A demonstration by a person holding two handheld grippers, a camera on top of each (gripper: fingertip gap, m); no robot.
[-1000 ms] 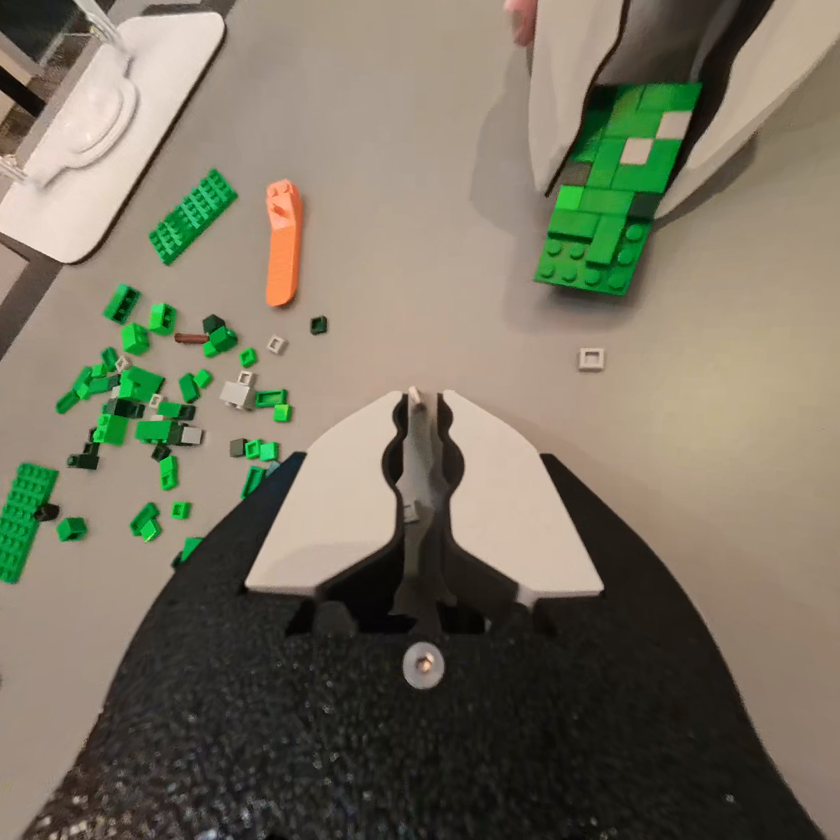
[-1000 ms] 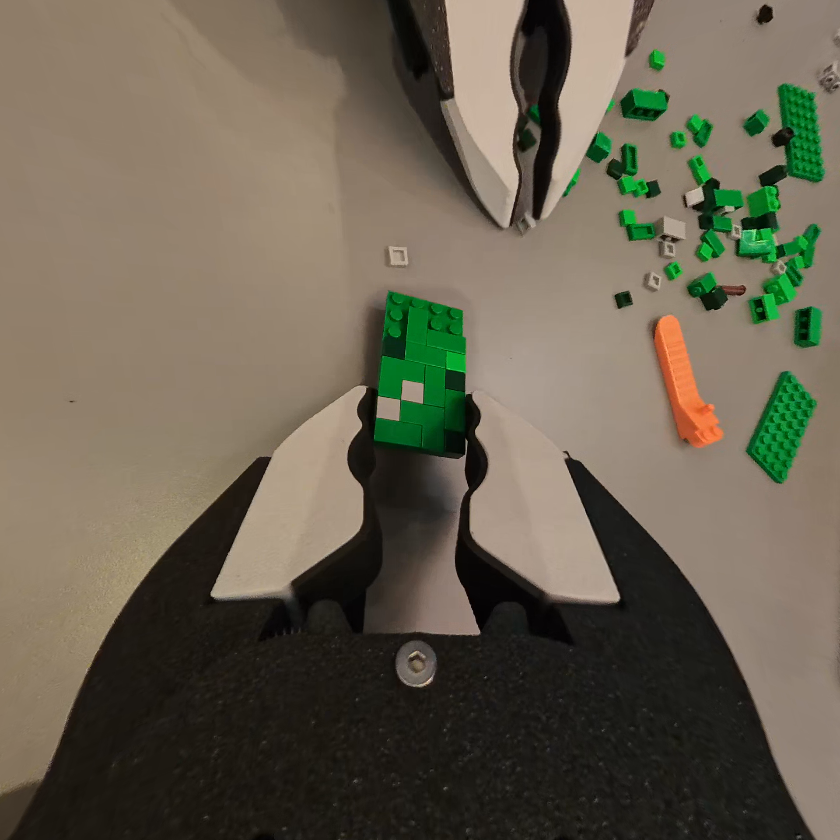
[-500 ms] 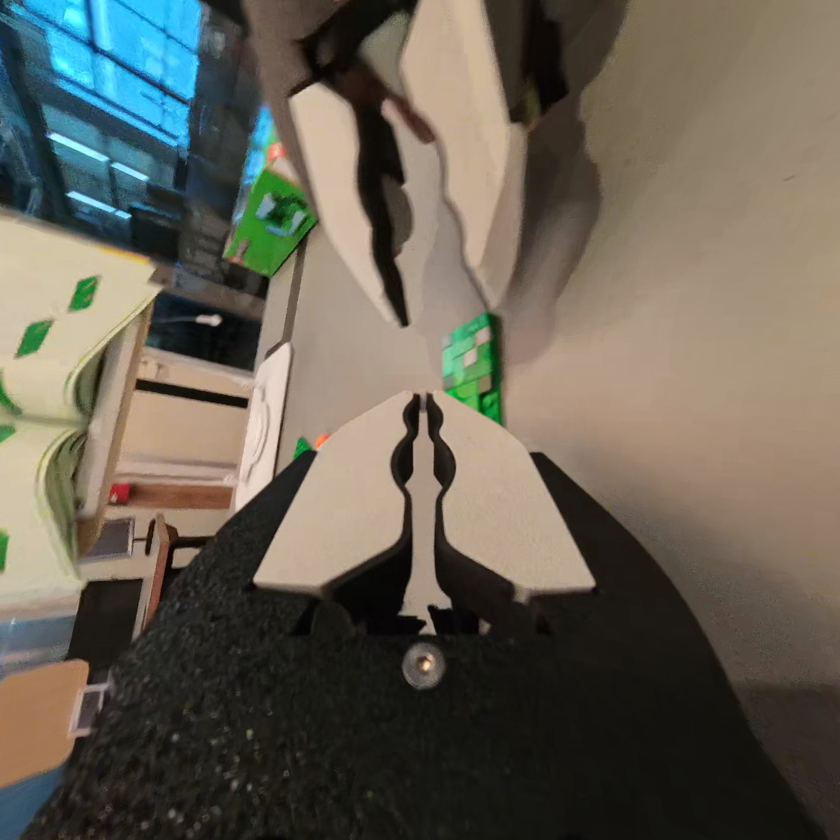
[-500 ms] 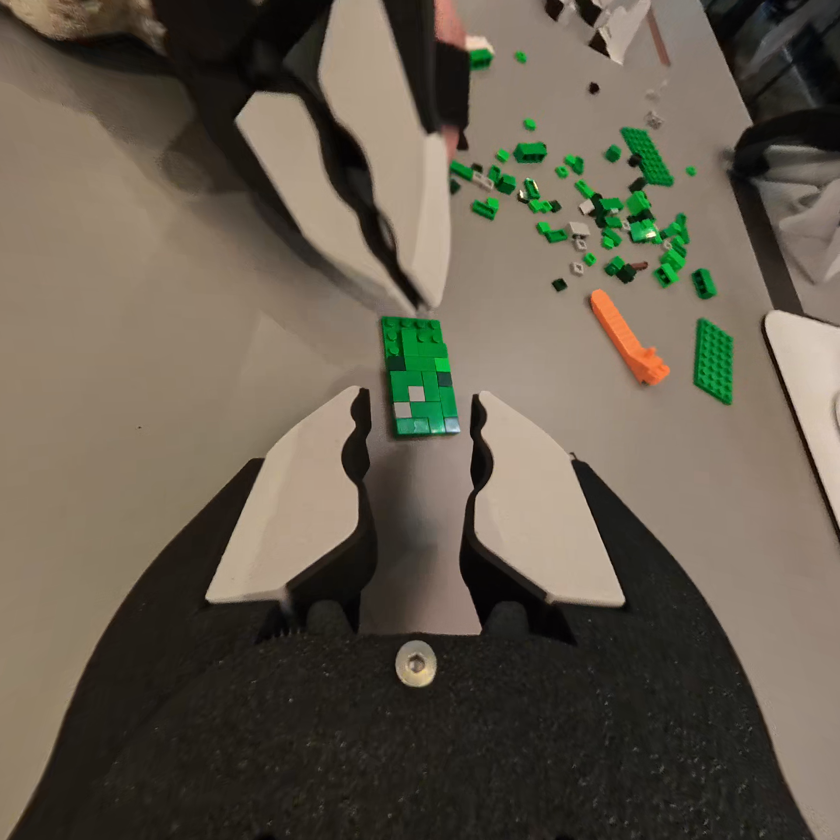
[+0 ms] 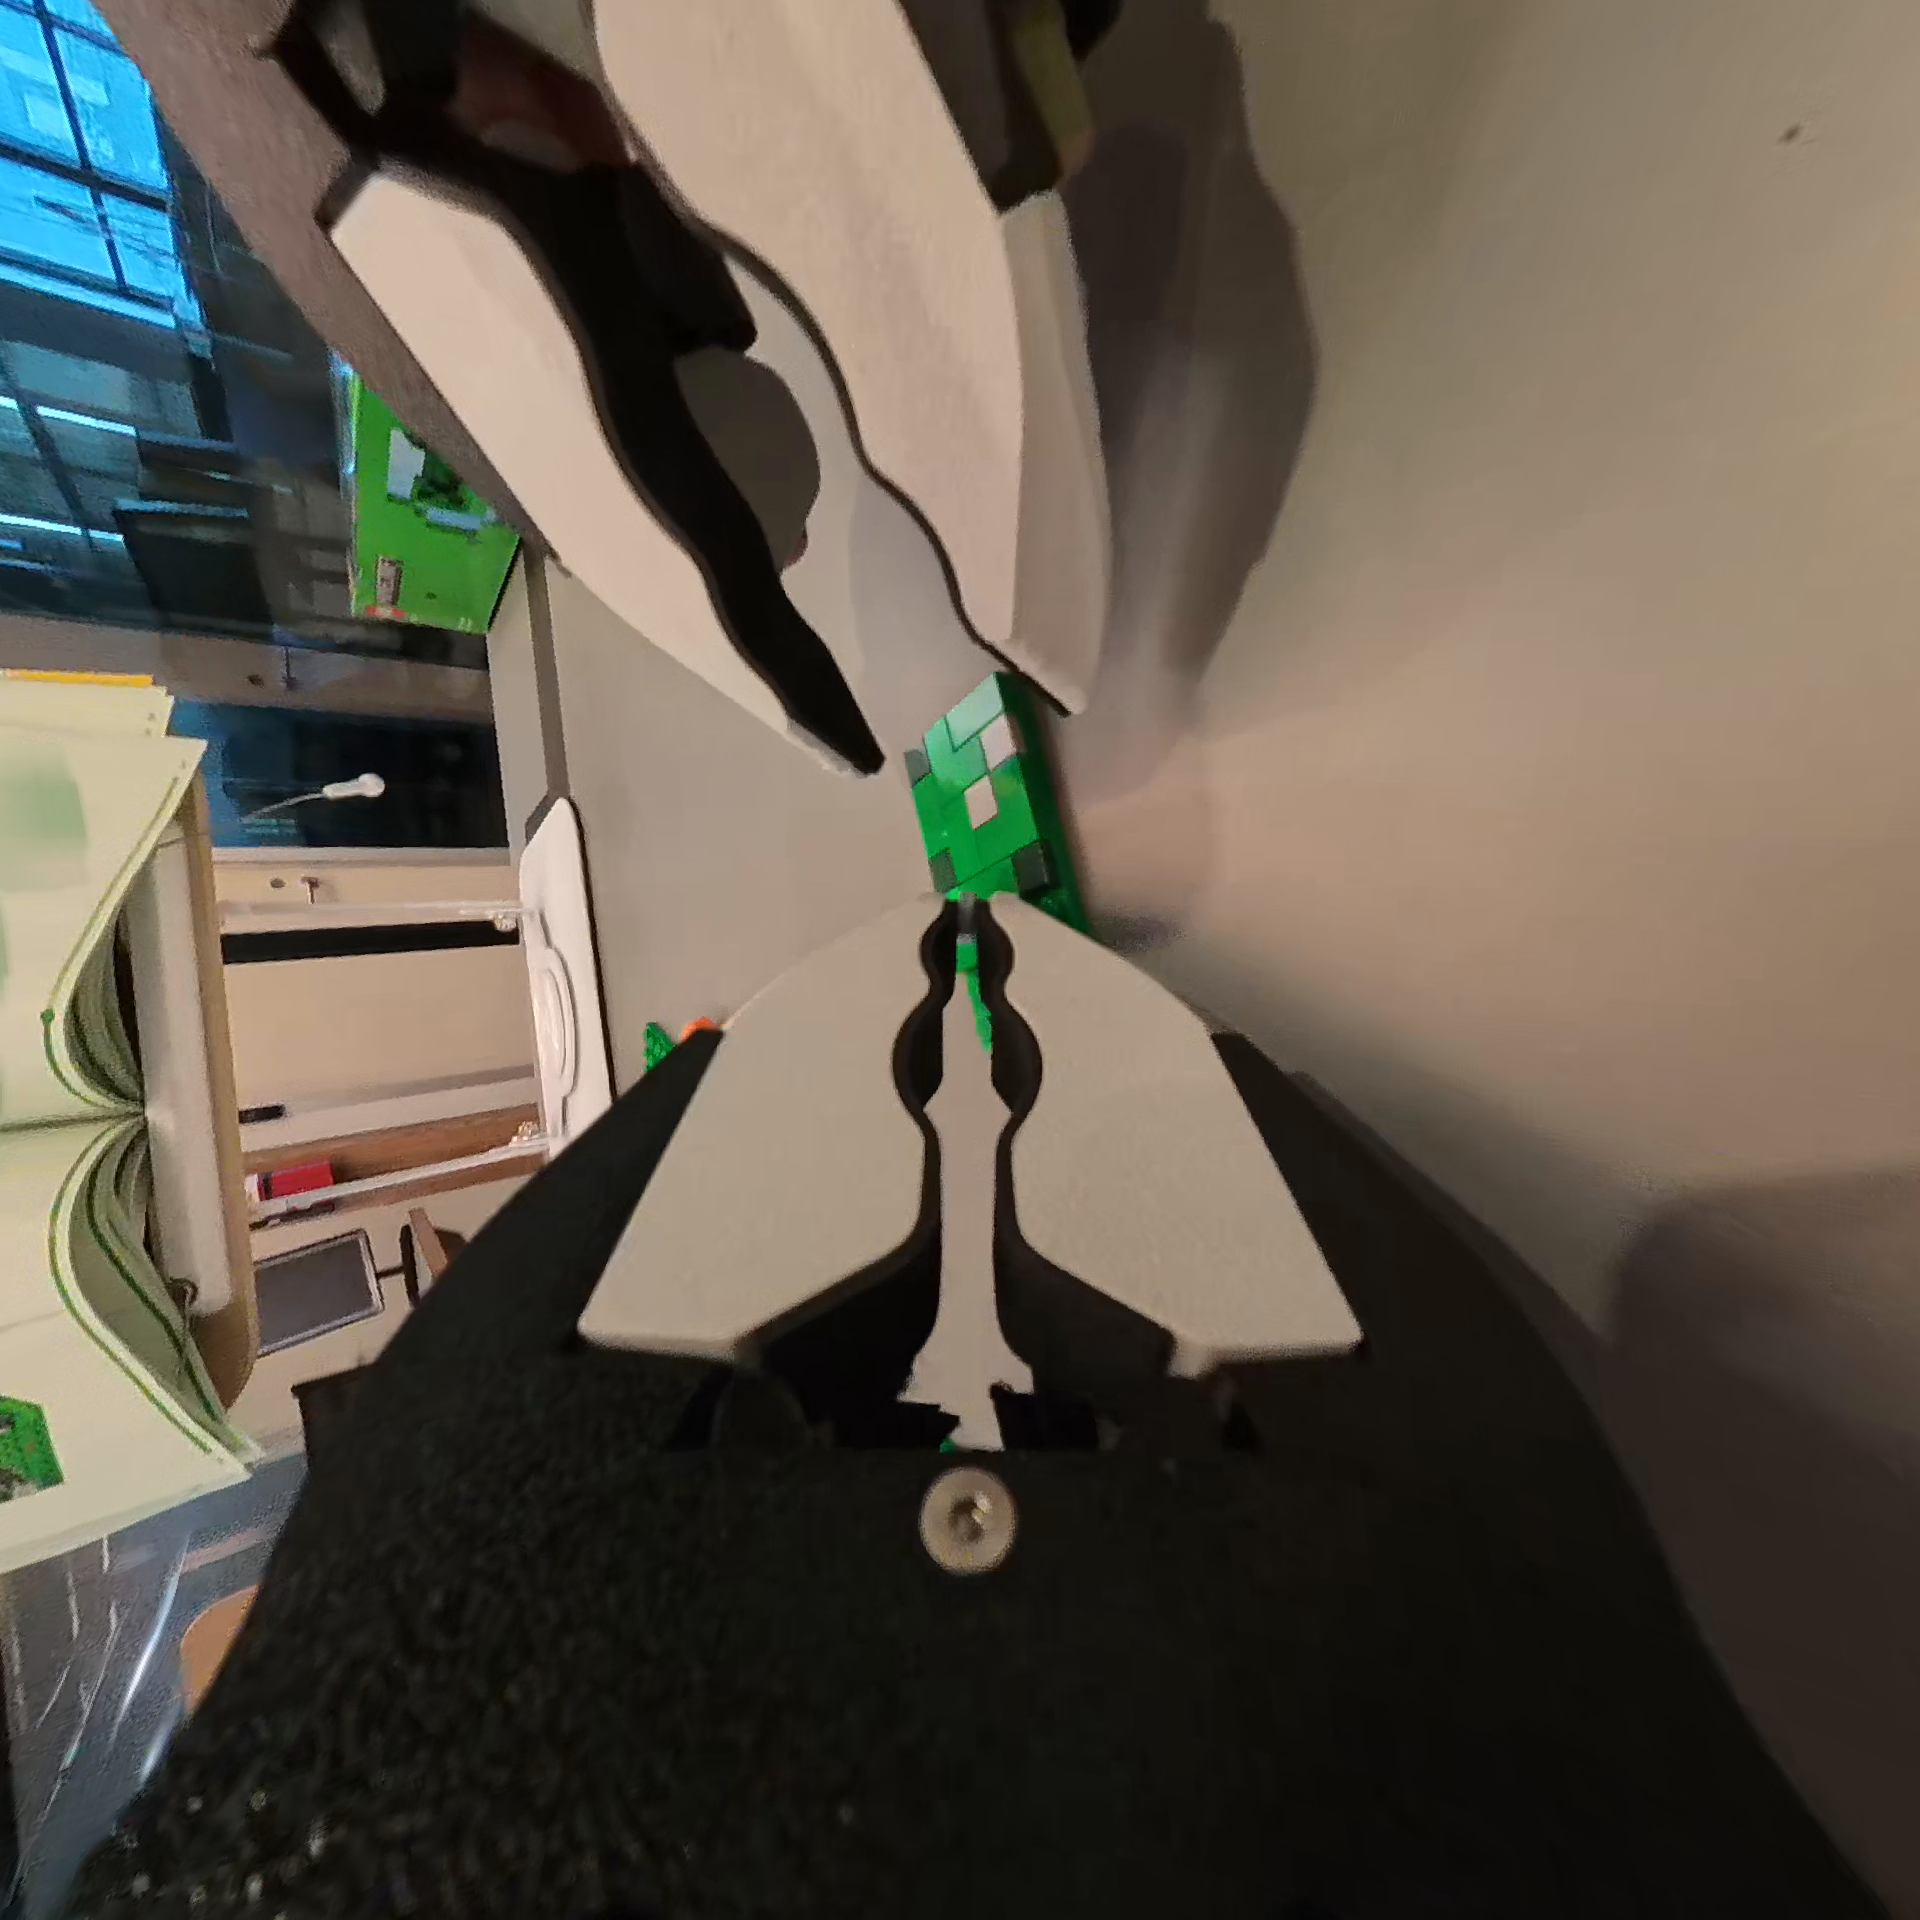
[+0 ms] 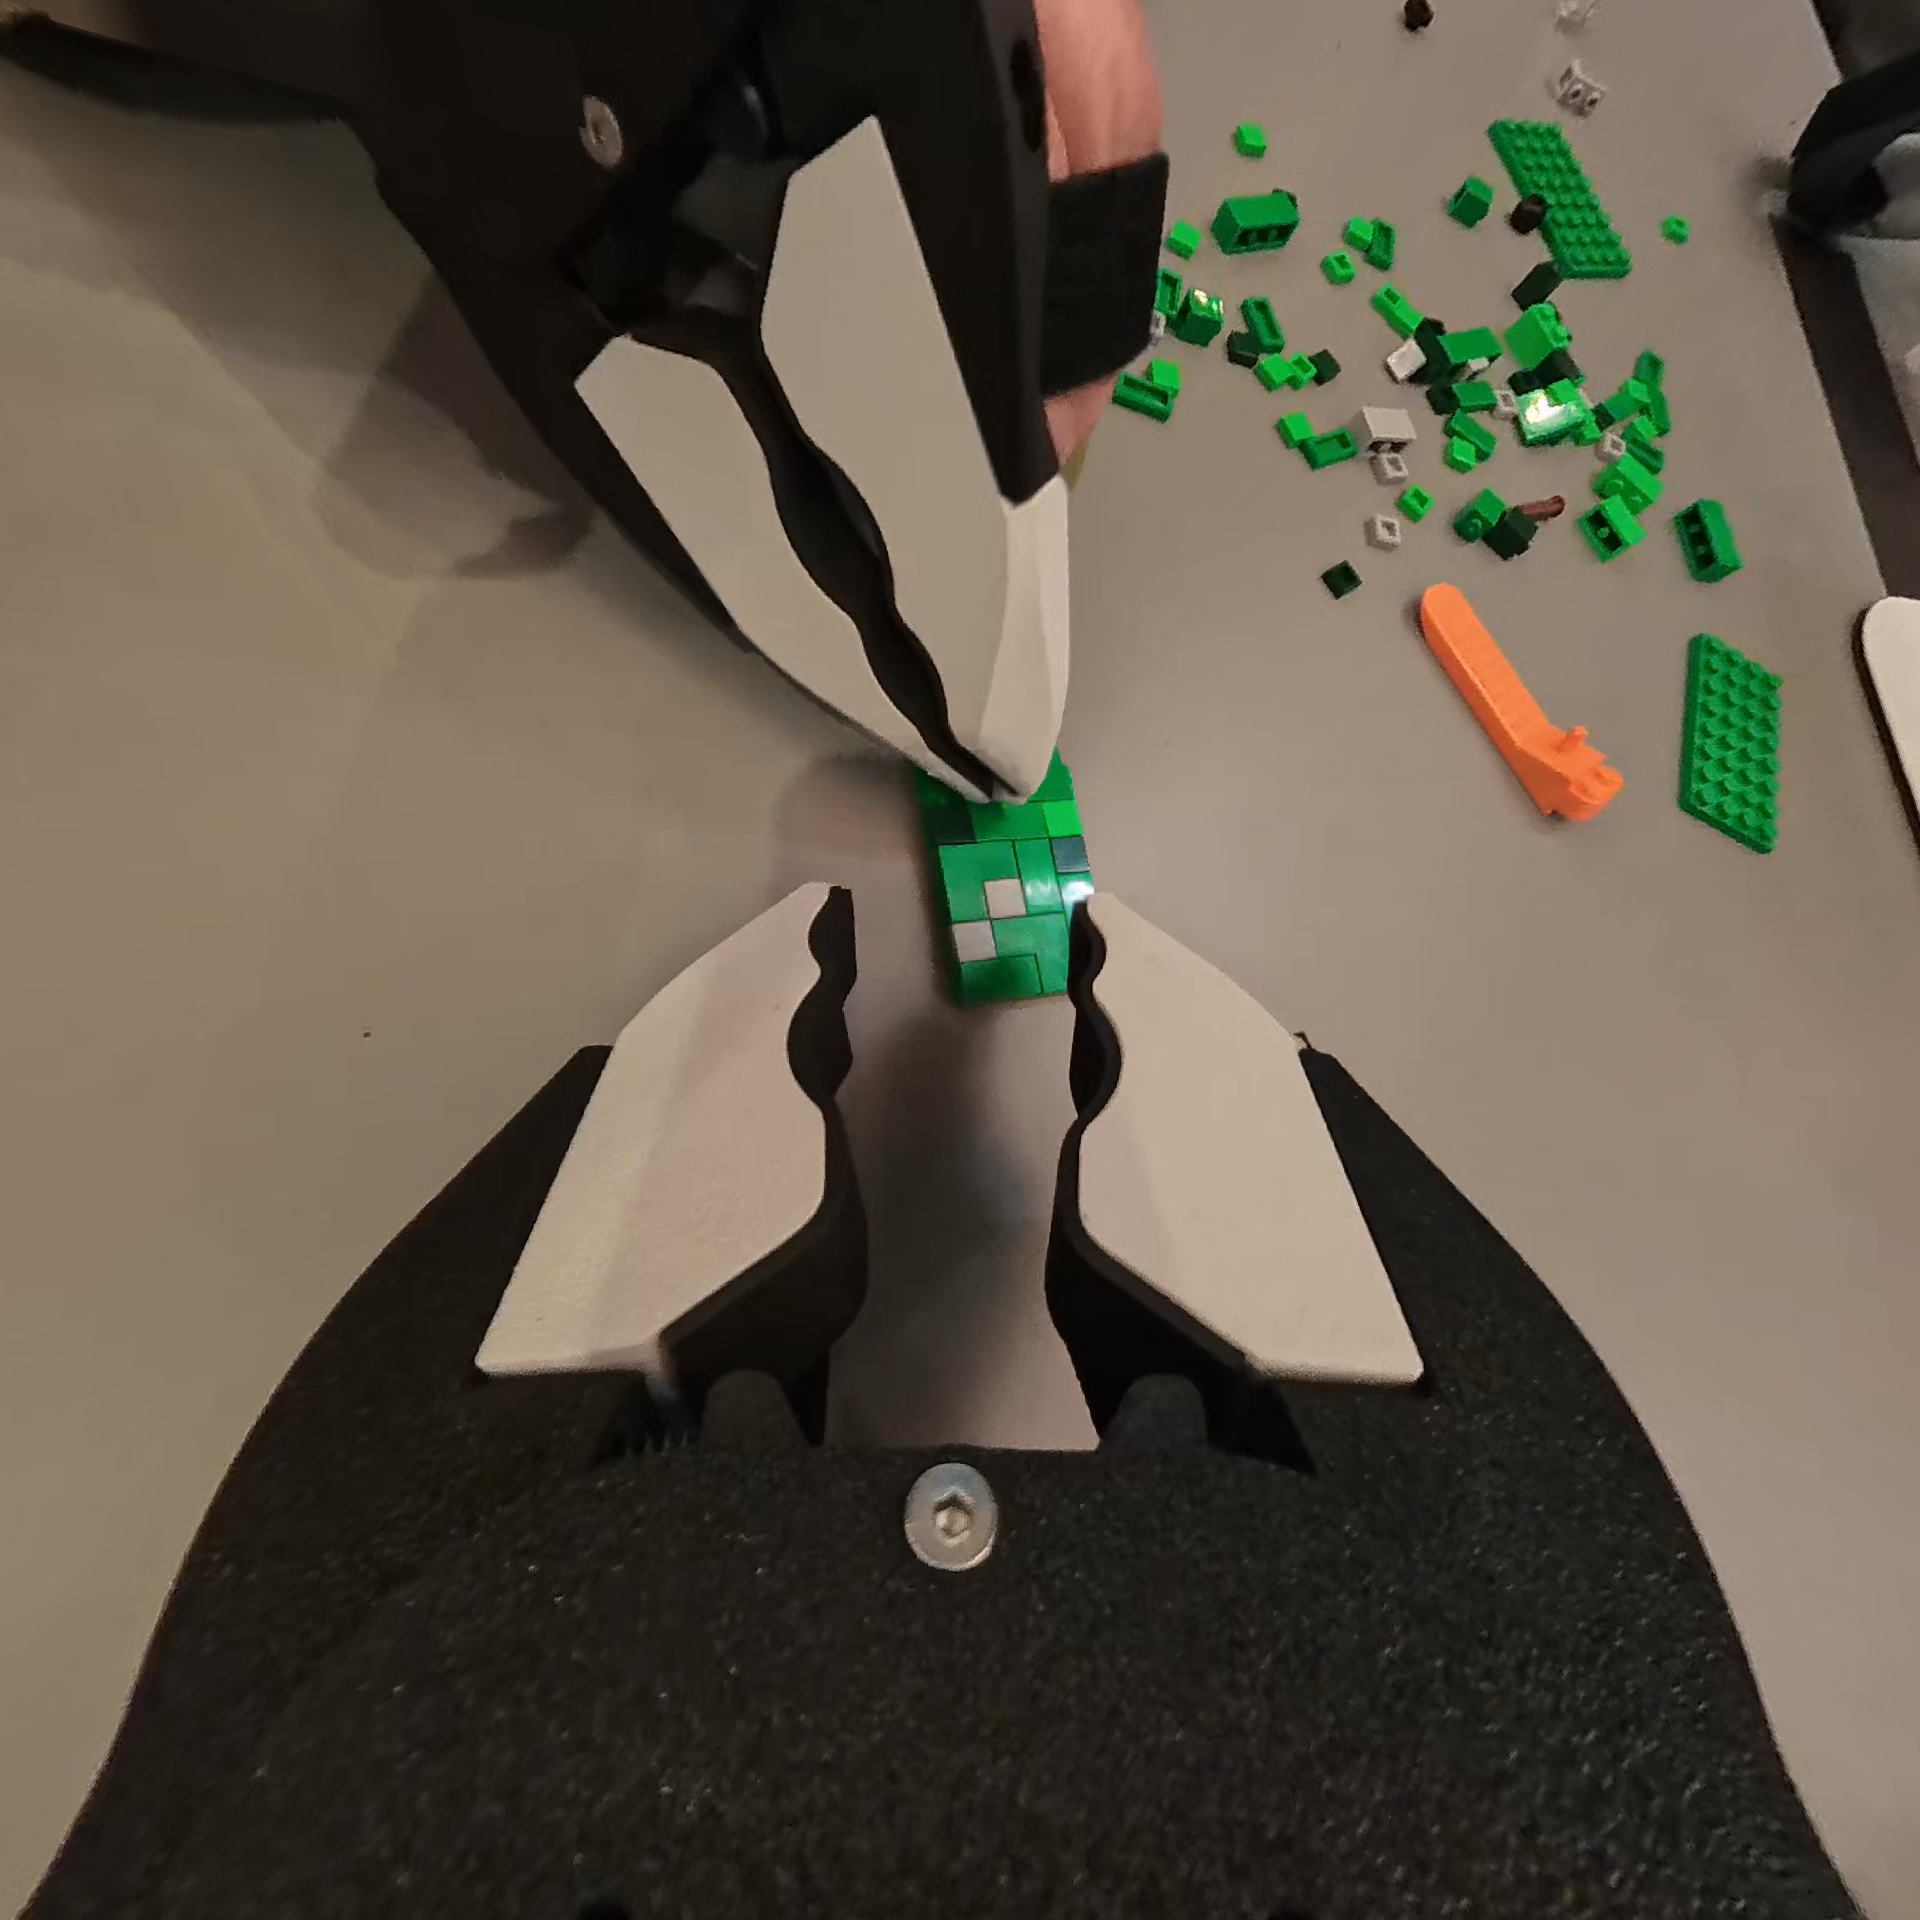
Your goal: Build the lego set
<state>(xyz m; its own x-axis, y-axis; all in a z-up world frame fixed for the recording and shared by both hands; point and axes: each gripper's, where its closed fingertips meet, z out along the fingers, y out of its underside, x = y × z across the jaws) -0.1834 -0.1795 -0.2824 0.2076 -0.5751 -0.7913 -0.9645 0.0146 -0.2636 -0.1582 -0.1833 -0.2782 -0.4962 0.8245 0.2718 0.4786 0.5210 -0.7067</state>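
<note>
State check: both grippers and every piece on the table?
left gripper: shut on small grey piece, tips at green build's far end
right gripper: open, astride the build's near end
green build: flat on table, partly tiled
orange separator: lying unused
loose bricks: scattered
green plate: flat, bare

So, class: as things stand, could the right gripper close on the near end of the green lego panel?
Probably yes: the right gripper is open with the green lego panel between its fingertips; the left gripper sits only on the far end.
</note>
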